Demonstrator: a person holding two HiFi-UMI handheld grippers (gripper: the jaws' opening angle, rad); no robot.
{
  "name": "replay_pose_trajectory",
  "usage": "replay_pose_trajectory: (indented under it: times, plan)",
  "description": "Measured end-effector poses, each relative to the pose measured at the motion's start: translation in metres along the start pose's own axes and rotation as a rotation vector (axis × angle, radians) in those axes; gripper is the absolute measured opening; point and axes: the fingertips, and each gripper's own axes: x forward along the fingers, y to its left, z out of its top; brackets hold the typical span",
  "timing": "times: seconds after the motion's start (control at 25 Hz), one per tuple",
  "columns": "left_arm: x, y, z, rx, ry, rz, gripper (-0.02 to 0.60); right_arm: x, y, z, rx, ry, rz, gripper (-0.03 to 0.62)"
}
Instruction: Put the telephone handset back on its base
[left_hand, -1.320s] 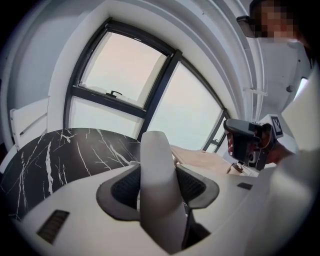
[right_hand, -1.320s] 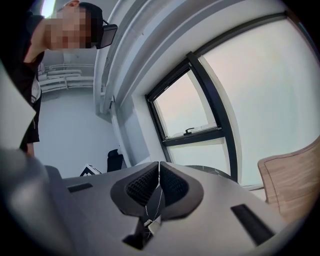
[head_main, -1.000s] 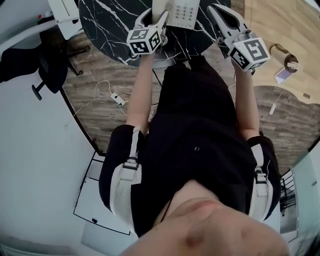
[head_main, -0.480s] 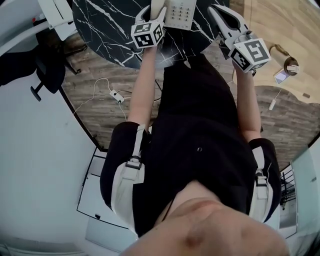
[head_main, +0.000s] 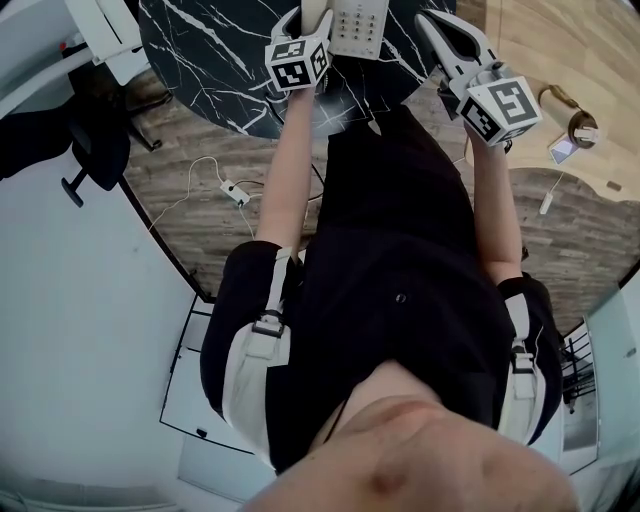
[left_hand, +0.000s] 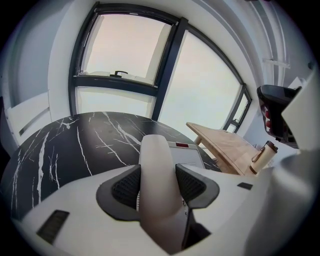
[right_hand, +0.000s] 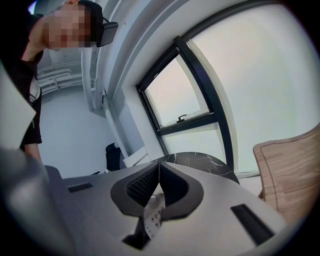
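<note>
A: Far left first?

B: Black bench (head_main: 215, 50). Round, glossy, stone look with white veins.

A: Left tongs?

B: Left tongs (left_hand: 157, 184) are clenched on the telephone handset (left_hand: 155, 150). Ribbed dark pads press both its flanks. The handset is smooth off-white plastic with a rounded back, its long axis toward 12 o'clock. The marker cube (head_main: 298, 62) carries black-and-white squares, no letters.

A: Handset against the base?

B: In the head view it lies at 9 o'clock of the keypad, along the left side of the telephone base (head_main: 358, 25). I cannot tell whether it touches the cradle. The base is pale and rectangular, with a small red patch (left_hand: 182, 145) near its far end. Key print is too small to read.

A: Right tongs?

B: Right tongs (right_hand: 159, 166) are at 3 o'clock of the base, apart from it, over the black bench's rim. The pad tips are pressed together and grasp nothing.

A: Further right?

B: Wooden bench (left_hand: 225, 145), light, grain visible, rounded corner. A pale cylinder (left_hand: 263, 156) with brown ends is at its 3 o'clock end.
</note>
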Motion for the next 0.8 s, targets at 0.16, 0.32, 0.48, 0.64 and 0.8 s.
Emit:
replay_pose_trajectory:
  times: [0.16, 0.32, 0.48, 0.64, 0.8]
  plan:
    - [0.005, 0.001, -0.003, 0.018, 0.018, 0.009, 0.23, -0.001, -0.002, 0.0, 0.002, 0.0, -0.005, 0.032]
    - [0.009, 0.003, -0.007, 0.03, 0.036, 0.024, 0.23, -0.004, -0.005, -0.002, 0.012, 0.001, -0.013, 0.032]
    - [0.01, 0.002, -0.011, 0.032, 0.045, 0.03, 0.23, -0.006, -0.007, -0.005, 0.023, 0.002, -0.02, 0.032]
    - [0.008, 0.0, -0.004, 0.027, 0.018, 0.027, 0.23, -0.005, -0.007, -0.006, 0.022, 0.003, -0.016, 0.032]
    - [0.005, 0.002, 0.005, 0.032, -0.004, 0.028, 0.23, -0.005, -0.004, -0.007, 0.022, 0.002, -0.014, 0.032]
